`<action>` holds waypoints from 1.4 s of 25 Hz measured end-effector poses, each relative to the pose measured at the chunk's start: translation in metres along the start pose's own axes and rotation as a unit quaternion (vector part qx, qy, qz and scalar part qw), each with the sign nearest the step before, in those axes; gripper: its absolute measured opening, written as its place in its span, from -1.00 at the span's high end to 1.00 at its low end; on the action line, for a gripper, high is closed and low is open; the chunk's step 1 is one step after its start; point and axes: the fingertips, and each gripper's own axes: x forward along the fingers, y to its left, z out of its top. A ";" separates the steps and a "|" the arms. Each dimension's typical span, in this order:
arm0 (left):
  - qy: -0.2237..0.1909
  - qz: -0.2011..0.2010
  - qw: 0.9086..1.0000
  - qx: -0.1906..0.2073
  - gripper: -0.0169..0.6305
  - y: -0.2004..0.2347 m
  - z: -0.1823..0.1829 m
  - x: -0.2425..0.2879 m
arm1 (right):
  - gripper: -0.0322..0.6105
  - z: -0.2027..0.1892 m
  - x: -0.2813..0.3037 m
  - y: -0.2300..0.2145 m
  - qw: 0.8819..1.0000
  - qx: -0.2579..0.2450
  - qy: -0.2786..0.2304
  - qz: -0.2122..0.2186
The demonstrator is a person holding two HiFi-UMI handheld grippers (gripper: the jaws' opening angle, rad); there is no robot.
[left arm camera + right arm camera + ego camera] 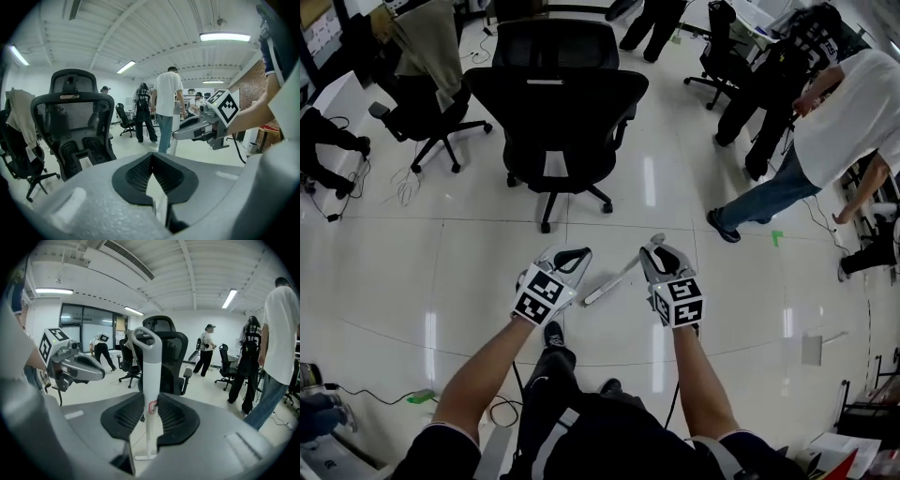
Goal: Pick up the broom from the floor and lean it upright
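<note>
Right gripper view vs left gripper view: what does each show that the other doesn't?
Only the right gripper view: the white broom handle clamped between the right gripper's jaws, loop end up, and the left gripper seen from outside, off to the left.
Only the left gripper view: the left gripper's own jaws, closed with nothing between them, and the right gripper from the side.
Both: the black mesh office chair, the person in the white shirt, and the pale floor.
</note>
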 end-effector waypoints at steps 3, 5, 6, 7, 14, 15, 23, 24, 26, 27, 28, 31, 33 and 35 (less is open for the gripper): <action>-0.007 -0.012 1.000 -0.021 0.95 0.037 0.007 -0.001 | 0.60 0.017 0.043 -0.001 1.000 -0.004 0.019 -0.013; -0.005 -0.020 1.000 -0.021 0.95 0.057 0.011 0.001 | 0.60 0.028 0.069 -0.005 0.999 -0.006 0.028 -0.020; -0.003 -0.022 1.000 -0.021 0.95 0.067 0.013 0.003 | 0.60 0.033 0.080 -0.008 0.999 -0.007 0.031 -0.024; -0.003 -0.022 0.999 -0.023 0.95 0.077 0.014 0.006 | 0.60 0.037 0.091 -0.011 0.999 -0.009 0.036 -0.027; -0.009 -0.005 0.999 -0.053 0.95 0.132 0.028 0.026 | 0.60 0.062 0.163 -0.030 0.998 -0.015 0.049 -0.021; -0.008 -0.001 0.998 -0.056 0.95 0.139 0.029 0.030 | 0.60 0.066 0.172 -0.034 0.999 -0.015 0.048 -0.018; 0.014 0.045 0.996 -0.080 0.95 0.195 0.039 0.073 | 0.60 0.103 0.260 -0.071 0.999 -0.016 0.037 0.035; 0.015 0.052 0.995 -0.083 0.95 0.201 0.040 0.078 | 0.60 0.106 0.270 -0.075 0.998 -0.015 0.037 0.041; 0.014 0.068 0.994 -0.089 0.95 0.214 0.045 0.086 | 0.60 0.114 0.289 -0.084 0.998 -0.013 0.034 0.050; 0.014 0.077 0.993 -0.091 0.95 0.219 0.047 0.090 | 0.60 0.118 0.298 -0.089 0.998 -0.011 0.031 0.053; 0.016 0.086 0.992 -0.094 0.95 0.224 0.049 0.094 | 0.60 0.121 0.306 -0.095 0.998 -0.009 0.028 0.054; 0.024 0.108 0.988 -0.104 0.95 0.234 0.050 0.102 | 0.60 0.130 0.330 -0.109 0.998 -0.001 0.023 0.054; 0.027 0.121 0.986 -0.112 0.95 0.242 0.049 0.101 | 0.60 0.136 0.345 -0.113 0.998 0.001 0.024 0.051; 0.028 0.134 0.983 -0.121 0.95 0.247 0.046 0.100 | 0.60 0.138 0.356 -0.115 0.999 0.007 0.027 0.046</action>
